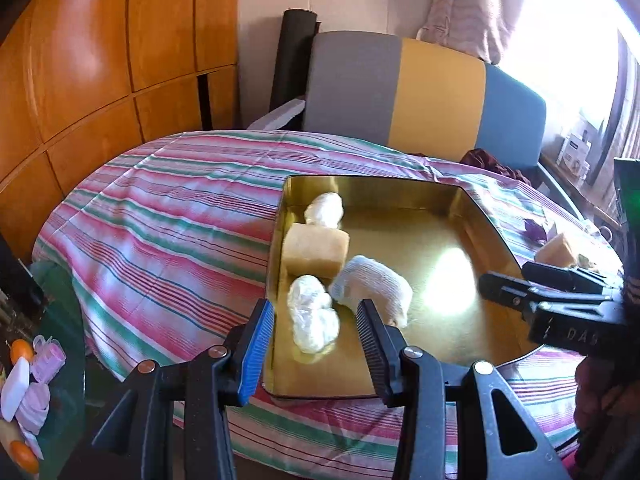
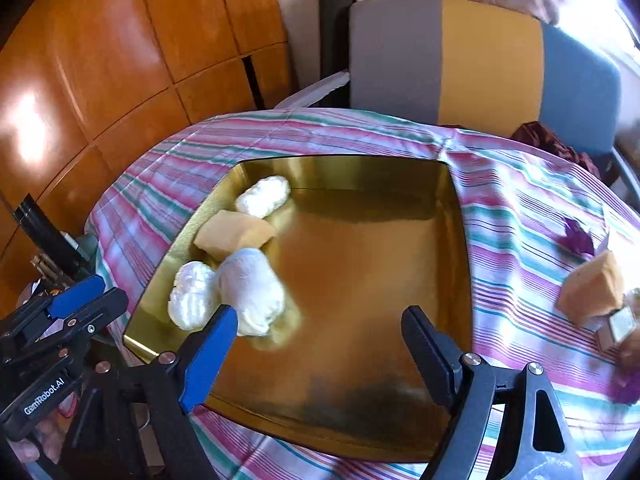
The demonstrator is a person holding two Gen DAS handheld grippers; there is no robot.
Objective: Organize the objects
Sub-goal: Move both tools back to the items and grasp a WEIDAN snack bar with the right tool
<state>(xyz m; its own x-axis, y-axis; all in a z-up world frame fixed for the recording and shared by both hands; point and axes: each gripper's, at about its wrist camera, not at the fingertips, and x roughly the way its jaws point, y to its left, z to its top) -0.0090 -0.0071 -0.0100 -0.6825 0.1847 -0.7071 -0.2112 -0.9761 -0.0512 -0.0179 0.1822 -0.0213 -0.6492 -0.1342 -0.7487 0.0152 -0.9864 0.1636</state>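
A gold tray (image 1: pixel 460 300) (image 2: pixel 360 280) lies on the striped cloth. Along its left side lie a white wad (image 1: pixel 324 208) (image 2: pixel 264 196), a tan sponge block (image 1: pixel 316 254) (image 2: pixel 234 236), a second white wad (image 1: pixel 312 320) (image 2: pixel 192 296) and a white rolled cloth (image 1: pixel 372 286) (image 2: pixel 252 288). My left gripper (image 1: pixel 316 344) is open and empty, just above the tray's near left corner and the second wad. My right gripper (image 2: pixel 320 340) is open and empty above the tray's near edge; it shows at the right of the left wrist view (image 1: pixel 516 284).
Another tan sponge (image 2: pixel 592 292) (image 1: pixel 558 252), a purple scrap (image 2: pixel 578 236) and small items lie on the cloth (image 2: pixel 520 220) right of the tray. A grey, yellow and blue chair (image 1: pixel 424 92) stands behind the table. Wooden cabinets (image 1: pixel 100 60) are at left. Toys (image 1: pixel 28 384) lie lower left.
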